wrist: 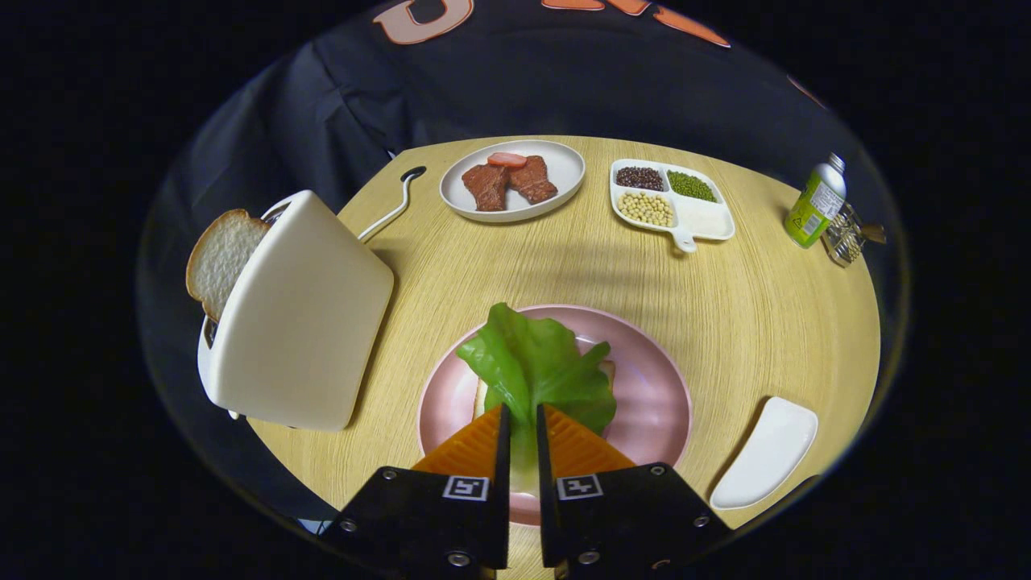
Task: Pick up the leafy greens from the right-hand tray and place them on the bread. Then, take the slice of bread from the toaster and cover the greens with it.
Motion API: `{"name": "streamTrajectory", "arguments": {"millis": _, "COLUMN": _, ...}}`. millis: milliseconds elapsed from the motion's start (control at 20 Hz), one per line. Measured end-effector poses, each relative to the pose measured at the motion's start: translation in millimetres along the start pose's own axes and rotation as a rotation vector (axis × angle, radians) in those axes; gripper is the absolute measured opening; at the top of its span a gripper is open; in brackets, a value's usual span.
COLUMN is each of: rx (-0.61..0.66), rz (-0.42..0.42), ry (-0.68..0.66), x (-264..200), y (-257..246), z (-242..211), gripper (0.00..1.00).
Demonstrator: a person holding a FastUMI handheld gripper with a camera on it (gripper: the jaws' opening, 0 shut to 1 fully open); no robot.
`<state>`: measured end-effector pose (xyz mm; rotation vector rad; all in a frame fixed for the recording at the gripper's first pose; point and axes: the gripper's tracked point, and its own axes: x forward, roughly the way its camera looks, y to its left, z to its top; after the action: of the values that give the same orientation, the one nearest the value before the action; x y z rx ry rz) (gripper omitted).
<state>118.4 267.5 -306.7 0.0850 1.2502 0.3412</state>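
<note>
A green lettuce leaf is pinched by its stem between the two fingers of my gripper, which is shut on it. The leaf hangs over a pink plate and covers most of a bread slice lying there; only the slice's edges peek out beside the leaf. A white toaster stands to the left of the plate, with a second slice of bread sticking out of its slot.
An empty white tray lies right of the pink plate. Farther back on the round wooden table are a white plate with meat slices, a divided dish of beans, a green bottle and a small glass jar.
</note>
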Motion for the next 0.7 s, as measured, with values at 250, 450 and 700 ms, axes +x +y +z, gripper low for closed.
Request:
{"name": "streamTrajectory", "arguments": {"millis": 250, "rx": 0.002, "rz": -0.013, "ry": -0.018, "x": -8.6, "y": -3.0, "z": 5.8, "gripper": 0.36}}
{"name": "streamTrajectory", "arguments": {"millis": 450, "rx": 0.028, "rz": 0.030, "ry": -0.051, "x": -28.7, "y": 10.2, "z": 22.1, "gripper": 0.52}}
{"name": "streamTrajectory", "arguments": {"millis": 700, "rx": 0.046, "rz": 0.122, "ry": -0.109, "x": -67.6, "y": 56.3, "z": 59.5, "gripper": 0.86}}
